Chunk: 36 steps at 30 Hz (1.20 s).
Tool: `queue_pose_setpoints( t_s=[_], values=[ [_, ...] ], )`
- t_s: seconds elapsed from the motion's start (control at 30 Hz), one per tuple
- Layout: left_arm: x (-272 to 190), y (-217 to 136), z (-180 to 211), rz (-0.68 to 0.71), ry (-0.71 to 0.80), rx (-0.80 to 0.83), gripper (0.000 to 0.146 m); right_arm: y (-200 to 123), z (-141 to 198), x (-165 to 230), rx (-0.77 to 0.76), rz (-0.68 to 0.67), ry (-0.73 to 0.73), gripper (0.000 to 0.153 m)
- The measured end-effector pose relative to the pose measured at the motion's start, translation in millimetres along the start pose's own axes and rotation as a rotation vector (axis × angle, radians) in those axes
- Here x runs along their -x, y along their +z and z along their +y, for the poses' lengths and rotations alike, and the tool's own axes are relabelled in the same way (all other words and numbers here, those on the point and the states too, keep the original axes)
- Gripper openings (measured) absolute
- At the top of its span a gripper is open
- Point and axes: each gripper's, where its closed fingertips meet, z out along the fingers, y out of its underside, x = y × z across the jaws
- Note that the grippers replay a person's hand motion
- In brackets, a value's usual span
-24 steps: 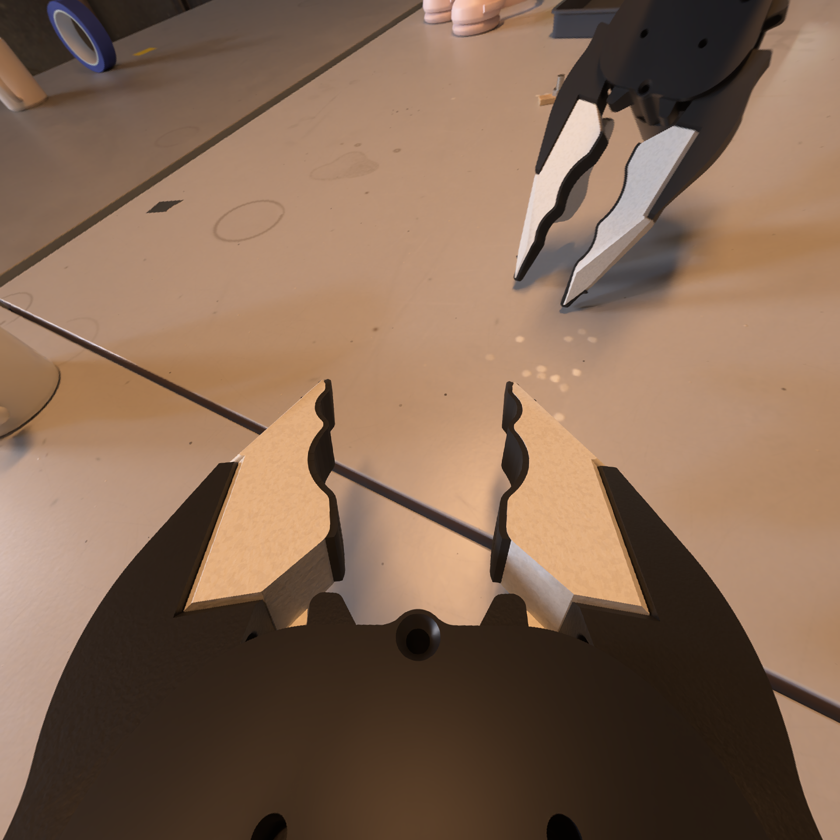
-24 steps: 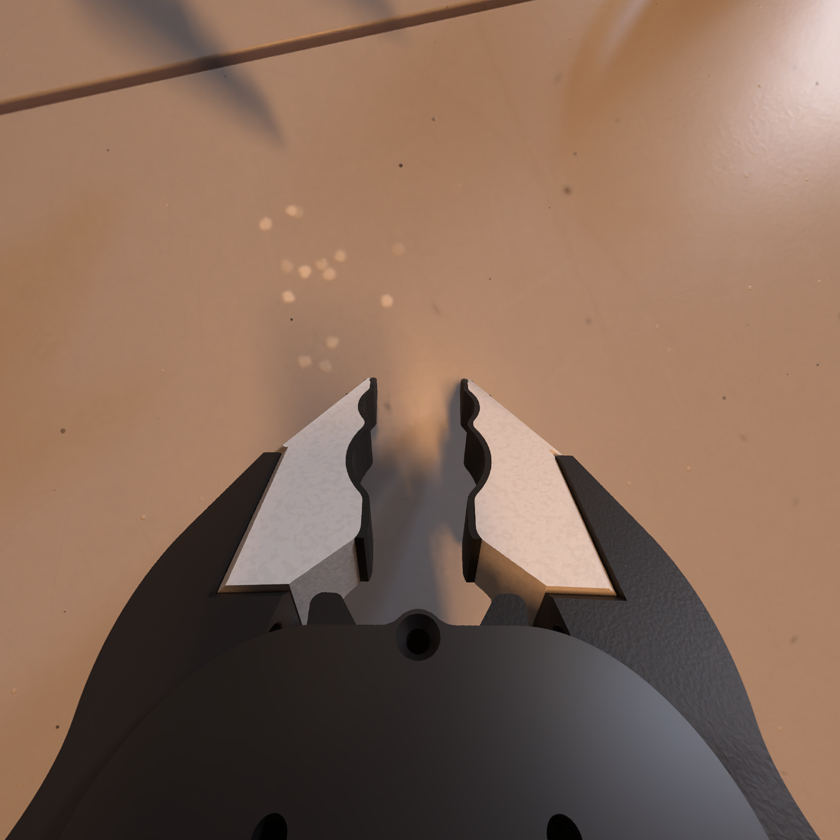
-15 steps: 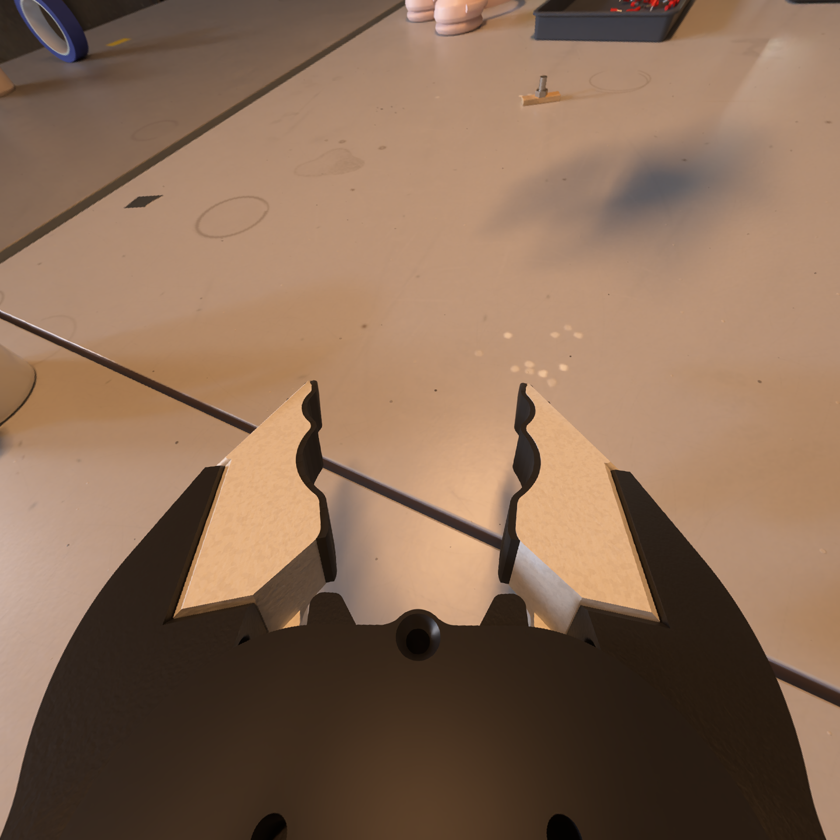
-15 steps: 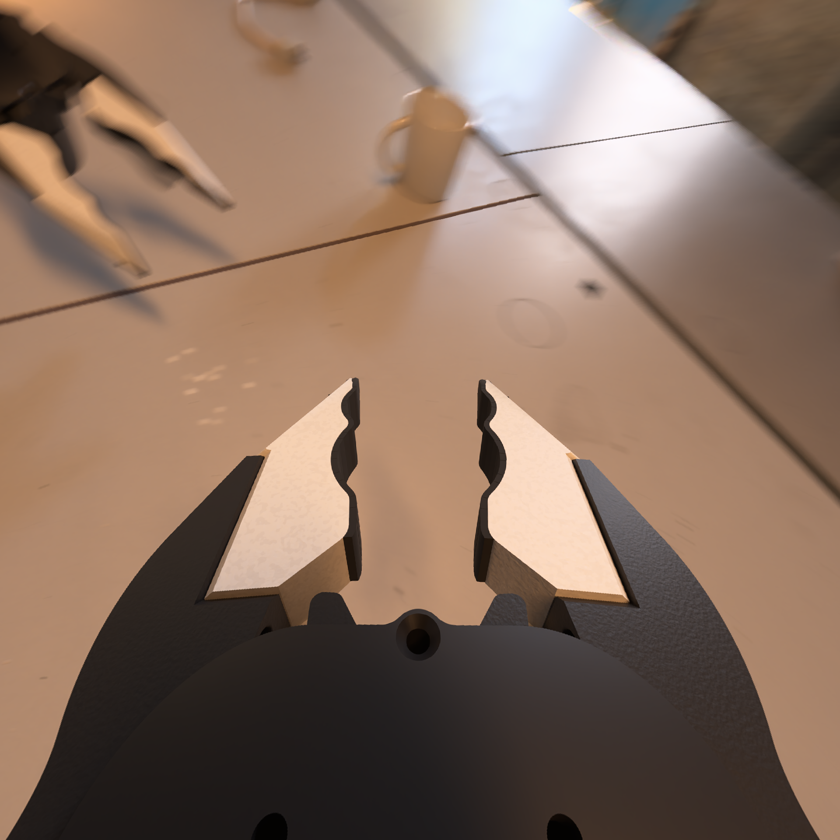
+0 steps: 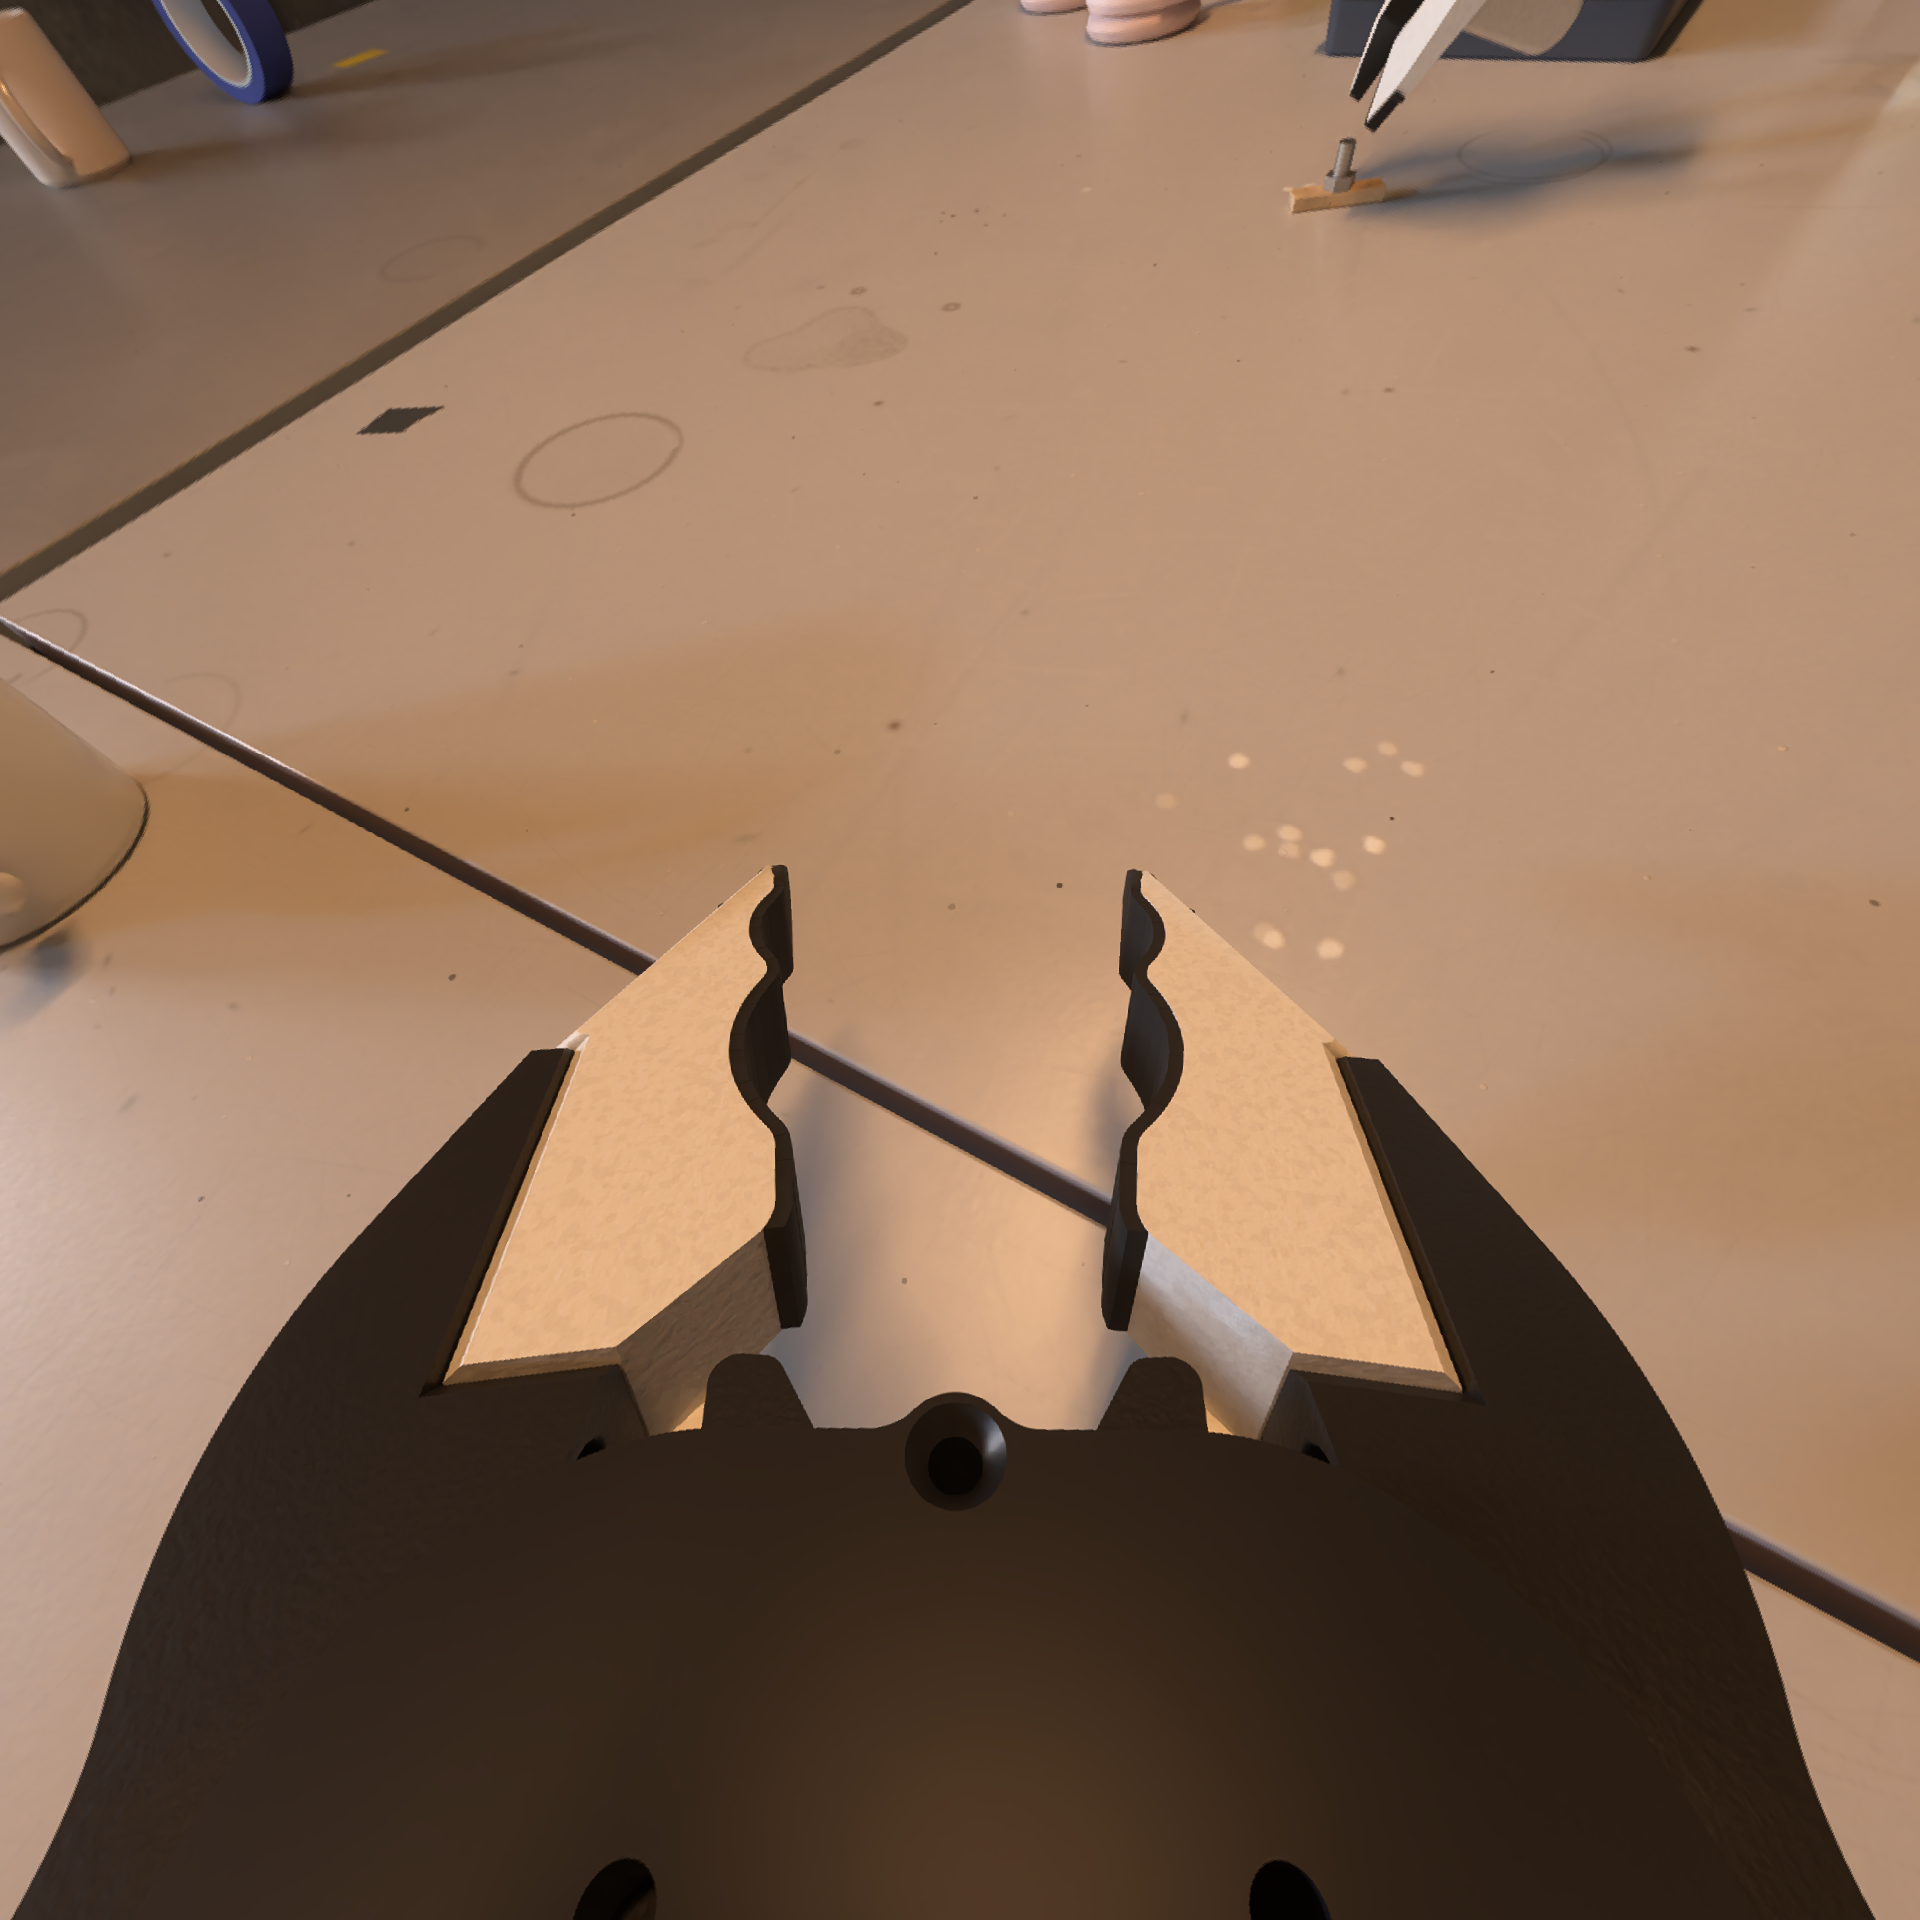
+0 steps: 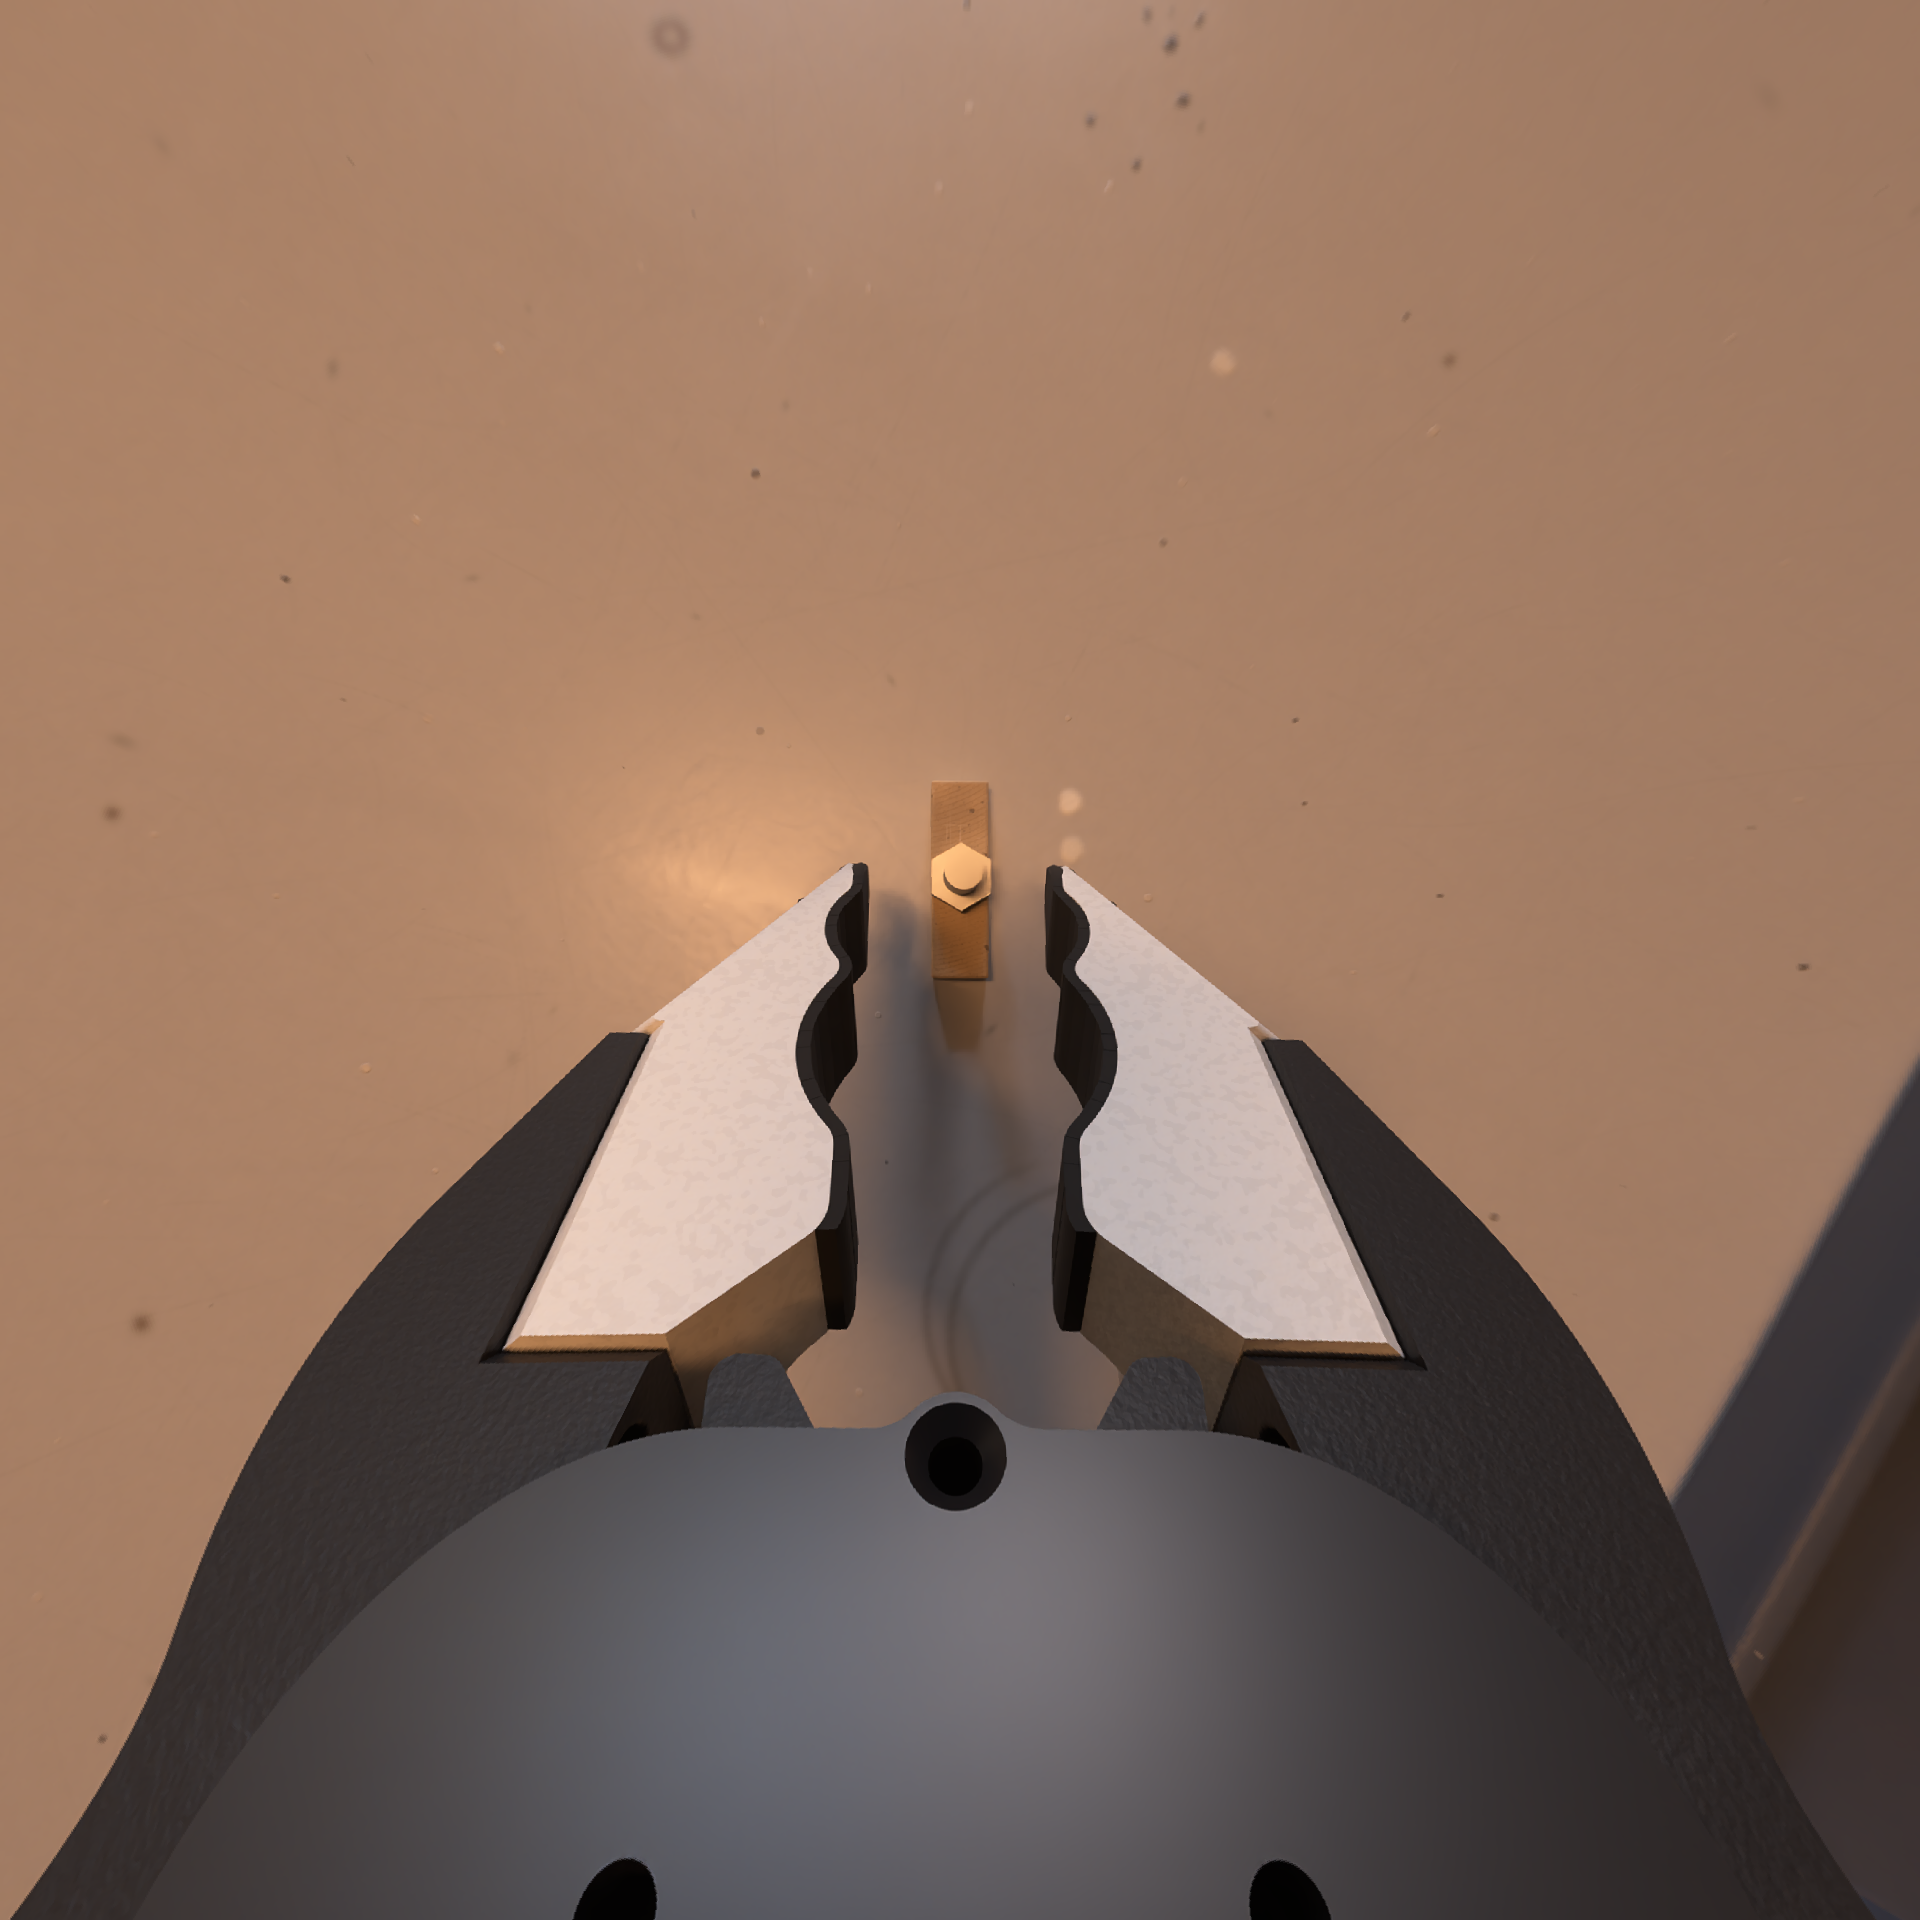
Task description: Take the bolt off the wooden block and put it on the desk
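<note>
A small wooden block (image 6: 960,940) lies flat on the tan desk (image 6: 520,520). A hex-headed bolt (image 6: 960,878) stands upright in it. My right gripper (image 6: 956,878) hangs straight above, open and empty, with the bolt between its fingertips in the right wrist view. In the left wrist view the block (image 5: 1338,193) and bolt (image 5: 1344,162) sit far off at the upper right, with the right gripper (image 5: 1369,104) just above them. My left gripper (image 5: 956,883) is open and empty, low over the near desk.
A dark seam (image 5: 416,847) crosses the desk under my left gripper. A blue tape roll (image 5: 223,42) and a white object (image 5: 52,125) lie at the far left. A dark tray (image 5: 1507,31) stands at the back, behind the block. A pale rounded object (image 5: 52,821) is at the left edge.
My right gripper swung away from near my left gripper to the far block and now points down over the bolt, its jaws wider apart. My left gripper stays in place, its jaws a little narrower.
</note>
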Motion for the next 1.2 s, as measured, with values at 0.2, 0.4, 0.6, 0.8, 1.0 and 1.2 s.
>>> queue_pose_setpoints(
  t_s=[0.2,0.4,0.6,0.8,1.0,1.2],
  values=[
    [1,6,7,0.004,-0.011,0.021,0.063,20,11,-3,0.060,0.001,0.019,0.028],
    [0,6,7,0.005,-0.002,0.021,0.062,23,12,-3,0.071,0.002,0.007,0.019],
    [-1,5,7,0.012,0.001,0.021,0.061,14,8,-8,0.055,0.019,-0.014,0.013],
    [-1,6,7,0.017,-0.006,0.017,0.061,-87,-84,47,-0.369,0.049,-0.108,0.013],
    [-2,7,7,0.025,-0.004,0.019,0.061,-98,-112,207,-0.393,-0.109,-0.412,0.013],
    [-1,2,5,0.016,-0.001,0.008,0.061,14,-73,323,-0.222,-0.317,-0.478,0.013]
  ],
)
